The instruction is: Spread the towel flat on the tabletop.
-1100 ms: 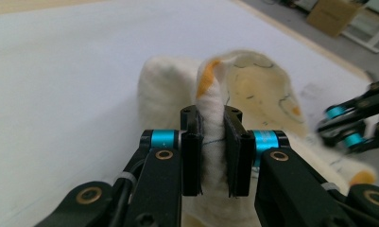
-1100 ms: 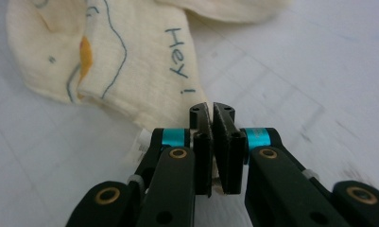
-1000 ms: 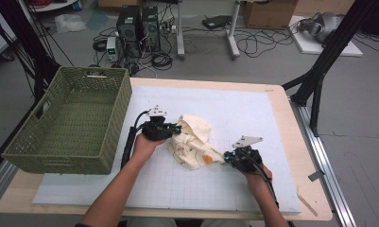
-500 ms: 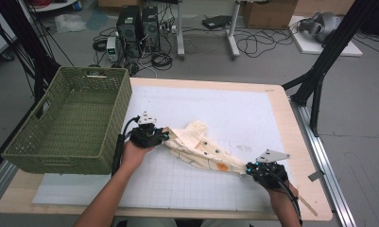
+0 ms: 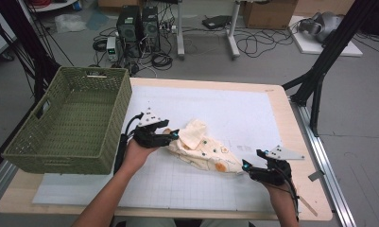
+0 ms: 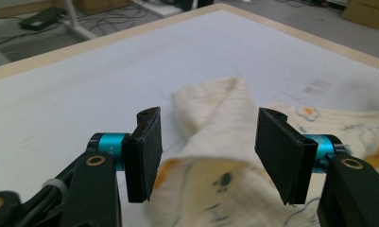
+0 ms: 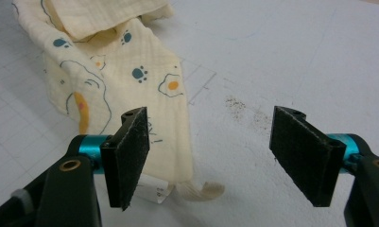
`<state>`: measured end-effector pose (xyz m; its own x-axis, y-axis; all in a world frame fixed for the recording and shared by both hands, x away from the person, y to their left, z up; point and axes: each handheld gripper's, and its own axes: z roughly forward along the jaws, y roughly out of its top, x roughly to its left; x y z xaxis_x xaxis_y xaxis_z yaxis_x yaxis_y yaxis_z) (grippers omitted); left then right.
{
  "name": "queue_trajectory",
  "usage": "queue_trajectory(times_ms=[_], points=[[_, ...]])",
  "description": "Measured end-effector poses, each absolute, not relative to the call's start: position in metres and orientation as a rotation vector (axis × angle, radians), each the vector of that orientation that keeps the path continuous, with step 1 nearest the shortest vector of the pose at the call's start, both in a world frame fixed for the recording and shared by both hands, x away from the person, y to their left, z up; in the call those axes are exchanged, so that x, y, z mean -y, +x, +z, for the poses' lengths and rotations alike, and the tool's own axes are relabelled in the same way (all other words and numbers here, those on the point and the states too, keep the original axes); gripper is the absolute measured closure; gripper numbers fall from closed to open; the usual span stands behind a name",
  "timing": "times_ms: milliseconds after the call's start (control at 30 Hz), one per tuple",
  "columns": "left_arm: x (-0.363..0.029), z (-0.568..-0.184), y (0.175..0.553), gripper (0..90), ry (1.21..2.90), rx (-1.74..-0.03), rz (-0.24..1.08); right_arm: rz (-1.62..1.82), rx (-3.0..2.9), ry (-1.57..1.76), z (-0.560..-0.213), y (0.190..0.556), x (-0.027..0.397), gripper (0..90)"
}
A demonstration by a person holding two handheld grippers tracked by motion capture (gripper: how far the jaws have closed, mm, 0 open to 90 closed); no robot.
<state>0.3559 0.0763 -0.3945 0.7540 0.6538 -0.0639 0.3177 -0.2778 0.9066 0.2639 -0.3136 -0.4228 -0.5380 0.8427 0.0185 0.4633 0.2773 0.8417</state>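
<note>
Left gripper: my jaws have just been opening; they stand apart now, with the near end of the cloth between the pads but not pressed by them – released.
Right gripper: my jaws have also just been opening; the cloth's corner and its small white label lie just beside one pad, the other pad is over bare mat – released too.
Where the cloth is: on the white mat, about the middle of the table, to the right of the green basket and apart from it.
Long axis: the cloth is pulled into a long strip that runs between my two grippers, from upper left near my left hand down to the right near my right hand in the high view.
Which way it points: the wider, folded end with a raised flap is at my left gripper; the narrow end points at my right gripper.
Step in hand, as I judge: letting go after stretching the cloth.
How to do it well: lift both grippers straight away from the fabric so no pad drags it – otherwise the strip loses its line.
</note>
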Motion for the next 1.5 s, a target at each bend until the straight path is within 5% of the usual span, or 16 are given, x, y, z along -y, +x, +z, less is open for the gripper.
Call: queue_trajectory(times_ms=[400, 667, 733, 1033, 1500], points=[[-0.015, -0.427, 0.37, 40.9, 2.117, -0.722, 0.396, 1.164, -2.145, 1.182, -0.427, 0.265, 0.315, 28.9], [-0.022, -0.428, 0.373, 78.7, 2.174, -0.745, 0.421, 1.165, -2.142, 1.202, -0.428, 0.266, 0.319, 28.9], [-0.027, -0.424, 0.374, 81.9, 2.141, -0.751, 0.408, 1.178, -2.143, 1.207, -0.429, 0.266, 0.318, 29.1], [-0.072, -0.402, 0.376, 83.4, 1.859, -0.869, 0.296, 1.206, -2.146, 1.171, -0.425, 0.279, 0.307, 30.6], [-0.111, -0.405, 0.374, 82.3, 1.778, -0.993, 0.367, 1.144, -2.311, 1.119, -0.435, 0.333, 0.228, 45.3]])
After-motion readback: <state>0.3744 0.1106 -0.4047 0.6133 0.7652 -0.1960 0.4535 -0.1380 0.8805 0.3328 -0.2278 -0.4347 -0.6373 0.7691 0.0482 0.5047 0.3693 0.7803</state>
